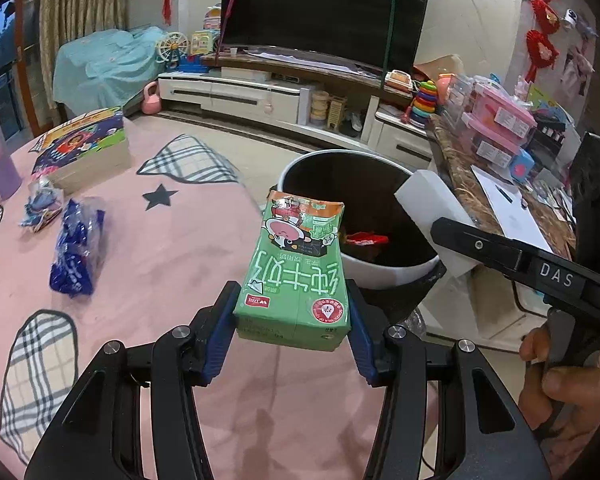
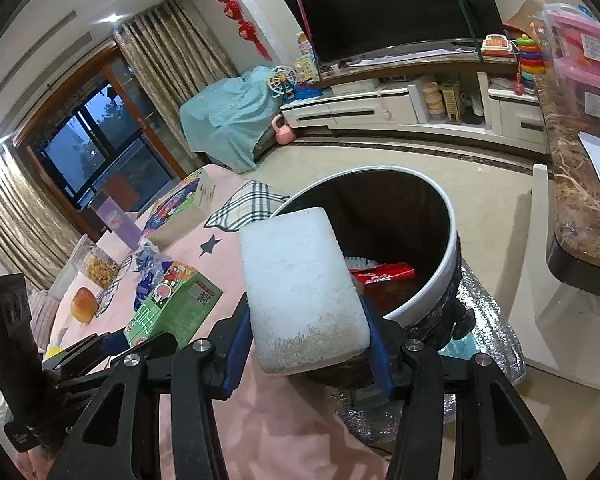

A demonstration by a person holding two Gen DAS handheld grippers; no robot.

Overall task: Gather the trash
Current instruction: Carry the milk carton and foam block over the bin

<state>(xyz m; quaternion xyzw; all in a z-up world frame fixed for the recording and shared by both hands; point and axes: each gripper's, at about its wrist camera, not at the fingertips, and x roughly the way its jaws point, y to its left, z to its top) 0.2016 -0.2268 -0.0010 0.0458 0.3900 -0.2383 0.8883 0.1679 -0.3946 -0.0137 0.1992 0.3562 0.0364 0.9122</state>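
Presently the left gripper [image 1: 292,312] is clamping a green milk carton [image 1: 296,272] at lower centre, its blue pads pressing both sides, while the right gripper [image 2: 308,344] is gripping a white foam block [image 2: 304,292] the same way. Both loads are hanging near the white-rimmed trash bin [image 2: 432,296], centre right, where a red wrapper [image 2: 384,274] is already lying. Each should be carried fully past the rim before releasing, one at a time, so neither bounces back onto the pink tablecloth [image 1: 172,240].

Green milk carton [image 1: 296,268], white foam block [image 2: 304,288], pink tablecloth [image 1: 172,248] (plaid patches).
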